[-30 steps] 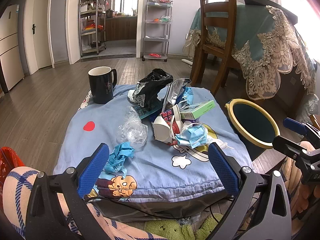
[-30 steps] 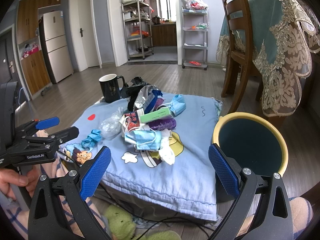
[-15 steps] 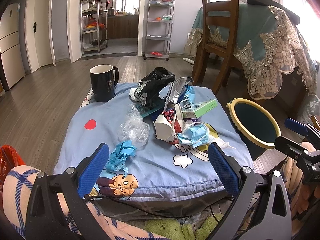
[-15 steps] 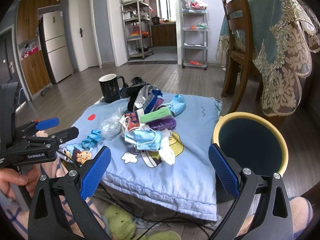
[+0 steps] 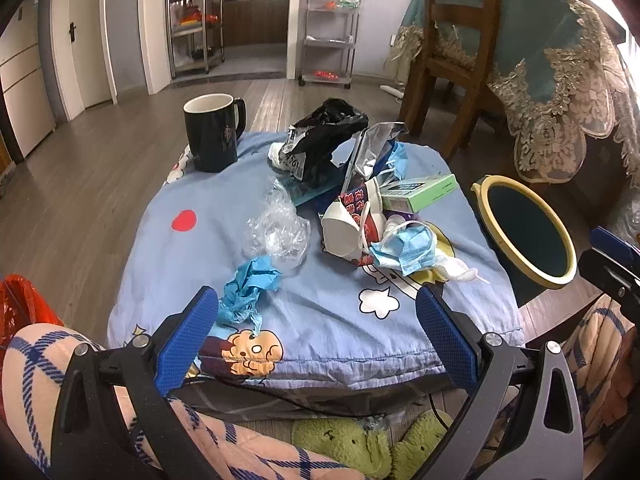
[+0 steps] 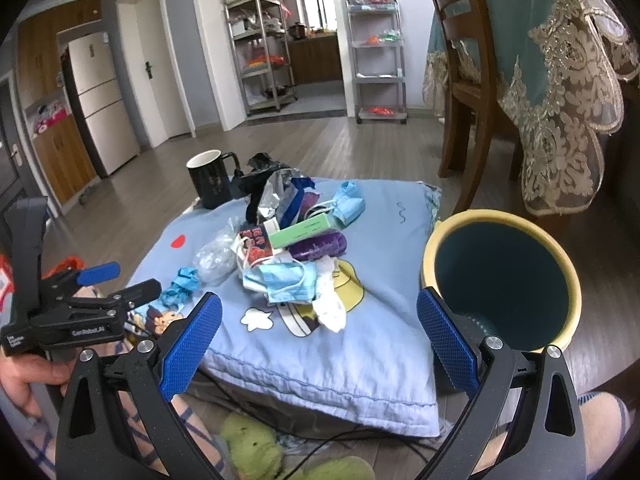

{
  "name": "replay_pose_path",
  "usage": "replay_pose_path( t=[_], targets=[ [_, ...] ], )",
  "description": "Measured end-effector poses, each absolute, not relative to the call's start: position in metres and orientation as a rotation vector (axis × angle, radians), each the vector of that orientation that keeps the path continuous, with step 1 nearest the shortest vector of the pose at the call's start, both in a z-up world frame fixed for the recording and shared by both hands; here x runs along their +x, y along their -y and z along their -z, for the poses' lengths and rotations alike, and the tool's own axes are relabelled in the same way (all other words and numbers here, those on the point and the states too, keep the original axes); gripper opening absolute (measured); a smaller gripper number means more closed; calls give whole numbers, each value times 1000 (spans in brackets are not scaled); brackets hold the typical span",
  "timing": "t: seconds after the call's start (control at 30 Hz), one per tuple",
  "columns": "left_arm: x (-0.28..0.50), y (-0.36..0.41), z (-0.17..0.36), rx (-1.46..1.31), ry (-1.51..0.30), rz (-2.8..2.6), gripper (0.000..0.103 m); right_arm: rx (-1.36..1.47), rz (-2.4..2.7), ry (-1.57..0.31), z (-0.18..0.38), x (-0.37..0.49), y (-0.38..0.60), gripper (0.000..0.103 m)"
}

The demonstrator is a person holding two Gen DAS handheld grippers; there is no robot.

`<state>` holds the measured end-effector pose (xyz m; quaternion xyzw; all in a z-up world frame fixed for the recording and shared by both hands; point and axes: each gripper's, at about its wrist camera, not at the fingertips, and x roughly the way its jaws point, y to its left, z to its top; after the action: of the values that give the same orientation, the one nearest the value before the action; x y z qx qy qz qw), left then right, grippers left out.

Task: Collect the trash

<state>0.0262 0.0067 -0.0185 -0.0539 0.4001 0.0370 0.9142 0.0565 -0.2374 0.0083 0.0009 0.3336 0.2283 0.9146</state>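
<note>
Both claws hang wide and empty at the near edge of a cushion (image 5: 328, 320) heaped with litter. The left claw (image 5: 316, 336) sits nearest a crumpled blue wrapper (image 5: 248, 288); closing low around its bulk looks the cleanest first pick. Beyond lie clear plastic film (image 5: 280, 232), a blue face mask (image 5: 404, 248) and a green box (image 5: 420, 192). The right claw (image 6: 318, 340) faces the yellow-rimmed bin (image 6: 504, 280) beside the cushion. A black mug (image 5: 212, 136), farthest back, is likely no trash.
</note>
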Motion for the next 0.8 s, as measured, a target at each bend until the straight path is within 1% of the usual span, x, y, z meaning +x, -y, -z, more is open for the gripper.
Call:
replay_pose_path(
  t=[0.23,0.37,0.47,0.5,0.63,0.8],
  targets=[
    [39,-17,20,-174,-861,-79,97,-25,-485,-695,-10,73,228,97],
    [53,-22,30,-187,-904,-98,96,-25,-492,-722,-8,85,223,97],
    [66,-24,42,-184,-949,-119,89,-17,-496,-750,-2,95,222,97],
    [69,-25,47,-183,-965,-124,84,-11,-498,-767,2,99,221,97],
    [85,-29,71,-163,-1052,-169,76,8,-491,-820,16,110,221,97],
    [96,-42,88,-170,-1081,-236,72,27,-475,-863,32,117,224,97]
  ],
)
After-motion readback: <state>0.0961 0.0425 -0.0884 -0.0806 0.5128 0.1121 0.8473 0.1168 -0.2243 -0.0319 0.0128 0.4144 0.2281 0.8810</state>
